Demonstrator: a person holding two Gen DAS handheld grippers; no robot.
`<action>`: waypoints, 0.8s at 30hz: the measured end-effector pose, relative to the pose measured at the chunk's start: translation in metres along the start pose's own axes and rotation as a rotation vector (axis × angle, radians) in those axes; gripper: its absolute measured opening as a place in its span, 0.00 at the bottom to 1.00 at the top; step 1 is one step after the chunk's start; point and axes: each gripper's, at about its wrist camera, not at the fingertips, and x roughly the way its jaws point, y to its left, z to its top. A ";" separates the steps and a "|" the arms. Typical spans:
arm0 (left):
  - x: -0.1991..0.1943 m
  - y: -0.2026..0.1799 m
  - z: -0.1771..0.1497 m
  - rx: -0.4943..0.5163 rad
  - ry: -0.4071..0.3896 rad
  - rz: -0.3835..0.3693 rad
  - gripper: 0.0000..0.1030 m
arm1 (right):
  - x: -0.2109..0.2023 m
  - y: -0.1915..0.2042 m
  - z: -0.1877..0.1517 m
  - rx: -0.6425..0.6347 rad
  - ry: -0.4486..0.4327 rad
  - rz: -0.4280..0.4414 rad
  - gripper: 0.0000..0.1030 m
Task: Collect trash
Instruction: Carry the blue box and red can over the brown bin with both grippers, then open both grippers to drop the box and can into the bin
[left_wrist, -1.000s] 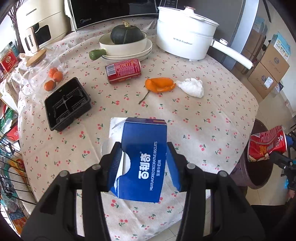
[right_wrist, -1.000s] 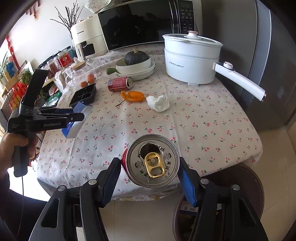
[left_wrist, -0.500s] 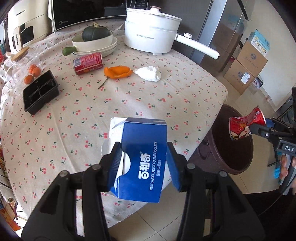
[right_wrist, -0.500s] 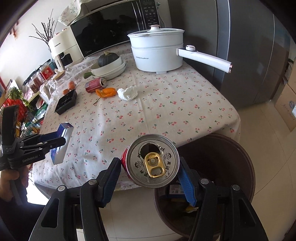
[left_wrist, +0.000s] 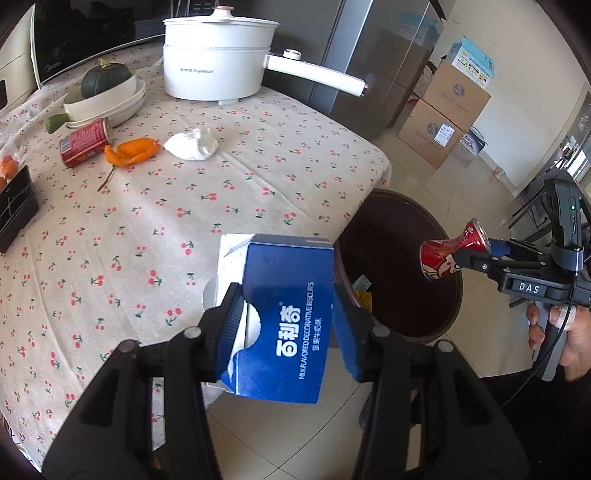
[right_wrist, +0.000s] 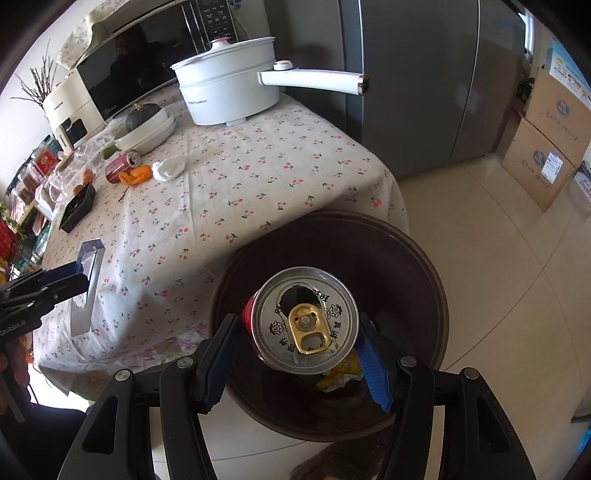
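Note:
My left gripper (left_wrist: 288, 295) is shut on a blue biscuit box (left_wrist: 291, 332), held over the table's near edge beside the dark brown trash bin (left_wrist: 391, 199). My right gripper (right_wrist: 299, 325) is shut on a crushed red can (right_wrist: 306, 317), which hangs over the opening of the bin (right_wrist: 332, 225). The left wrist view shows the held can (left_wrist: 443, 254) above the bin's right rim. On the table lie another red can (left_wrist: 85, 142), an orange peel (left_wrist: 131, 153), a white crumpled tissue (left_wrist: 192, 146) and a black plastic tray (left_wrist: 14, 206).
A white electric pot (left_wrist: 218, 66) with a long handle stands at the table's back, next to stacked bowls holding a green squash (left_wrist: 105, 79). A grey fridge (right_wrist: 424, 92) and cardboard boxes (left_wrist: 447, 122) stand beyond the bin. Yellow wrappers lie inside the bin.
Both grippers have swung from over the table toward the bin. The can now hangs over the bin's opening, and the box has come to the table's edge beside it.

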 end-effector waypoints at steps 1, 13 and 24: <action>0.003 -0.006 0.000 0.009 0.005 -0.009 0.48 | 0.001 -0.006 -0.003 0.007 0.005 -0.005 0.61; 0.059 -0.085 0.006 0.124 0.064 -0.124 0.48 | 0.008 -0.061 -0.033 0.084 0.056 -0.055 0.61; 0.090 -0.108 0.020 0.179 0.030 -0.149 0.59 | 0.014 -0.082 -0.037 0.115 0.082 -0.093 0.61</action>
